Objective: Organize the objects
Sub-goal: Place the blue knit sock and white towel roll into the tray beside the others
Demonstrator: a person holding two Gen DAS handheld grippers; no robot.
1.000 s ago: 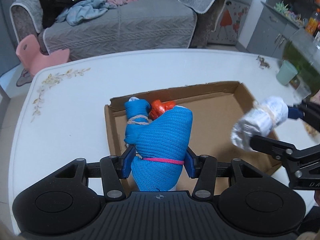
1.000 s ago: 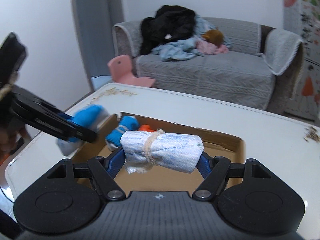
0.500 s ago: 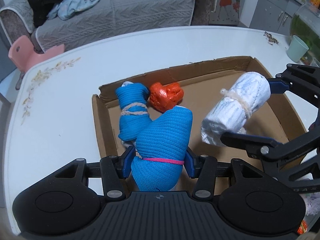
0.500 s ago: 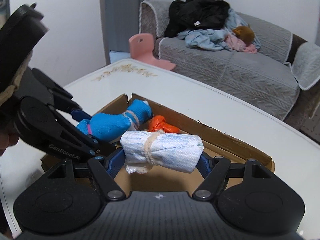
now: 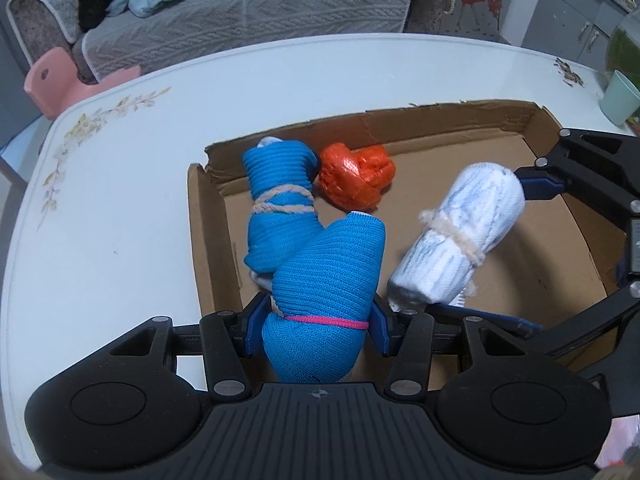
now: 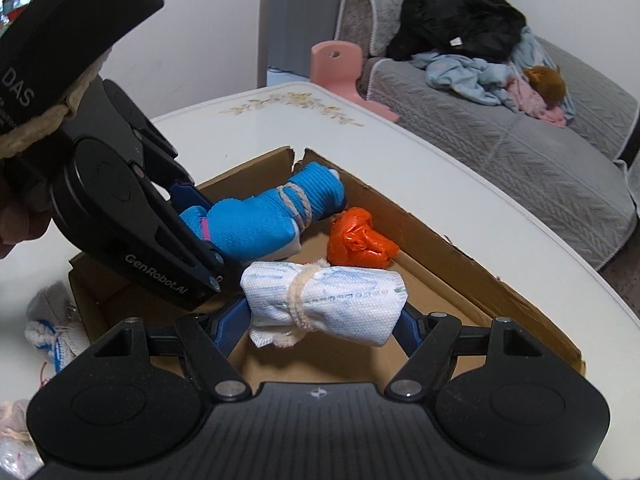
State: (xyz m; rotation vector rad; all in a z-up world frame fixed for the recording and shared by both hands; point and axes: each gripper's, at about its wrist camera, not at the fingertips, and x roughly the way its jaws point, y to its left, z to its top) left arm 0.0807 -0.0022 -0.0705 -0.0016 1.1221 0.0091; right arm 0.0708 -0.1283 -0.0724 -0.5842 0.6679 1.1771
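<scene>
A shallow cardboard tray lies on the white table. My left gripper is shut on a blue cloth roll with a pink band, held over the tray's left part. Another blue roll tied with string and an orange bag bundle lie in the tray's far left corner. My right gripper is shut on a white cloth roll tied with string, held above the tray's middle.
More tied cloth bundles lie on the table left of the tray. A green cup stands at the table's right edge. A grey sofa with clothes and a pink chair stand beyond the table.
Both grippers have moved in over the tray with their rolls. The white roll has come left, close beside the blue roll in the left gripper.
</scene>
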